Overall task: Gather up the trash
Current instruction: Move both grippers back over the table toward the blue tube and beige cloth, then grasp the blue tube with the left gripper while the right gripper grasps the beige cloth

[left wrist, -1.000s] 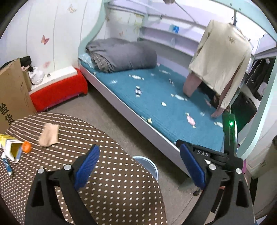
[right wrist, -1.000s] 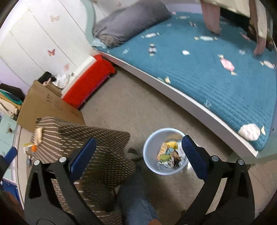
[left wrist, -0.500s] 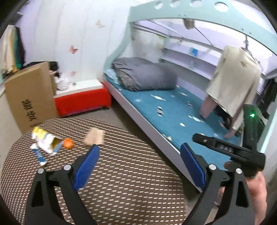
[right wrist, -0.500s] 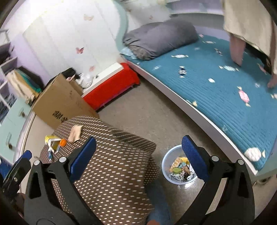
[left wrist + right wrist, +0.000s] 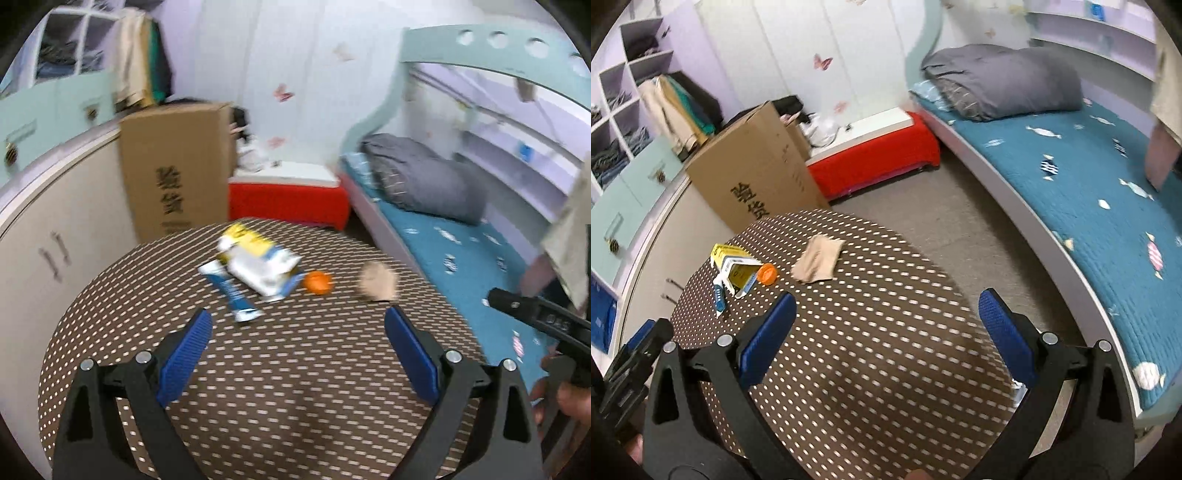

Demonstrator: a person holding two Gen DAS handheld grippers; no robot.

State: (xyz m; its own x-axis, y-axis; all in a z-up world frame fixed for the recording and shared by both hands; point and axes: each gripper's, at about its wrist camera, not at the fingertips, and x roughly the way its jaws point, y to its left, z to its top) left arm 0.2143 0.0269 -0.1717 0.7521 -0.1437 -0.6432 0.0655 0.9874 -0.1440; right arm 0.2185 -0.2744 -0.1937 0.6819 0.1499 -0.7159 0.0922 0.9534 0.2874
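Brown cloth with little pale dots covers the round tabletop [image 5: 295, 369]. Some trash lies on its far side. There is a yellow and white box [image 5: 258, 266] with its flap open. A blue and white tube [image 5: 231, 291] lies just beside it and touches it. An orange cap [image 5: 318, 282] sits next to the box on the other side. A tan paper scrap [image 5: 817, 258] lies a bit apart from the cap, closer to the bed [image 5: 1089, 192].

The left hand-held gripper [image 5: 299, 354] hangs over the tabletop with its blue pads spread wide, and it has nothing in it. The right hand-held gripper [image 5: 886, 336] is spread wide too and has nothing in it. Both are well back from the trash.

A big cardboard box [image 5: 757, 173] stands behind the tabletop. A red bench [image 5: 875, 158] sits by the wall, and a grey blanket [image 5: 1004, 81] lies folded on the bed.
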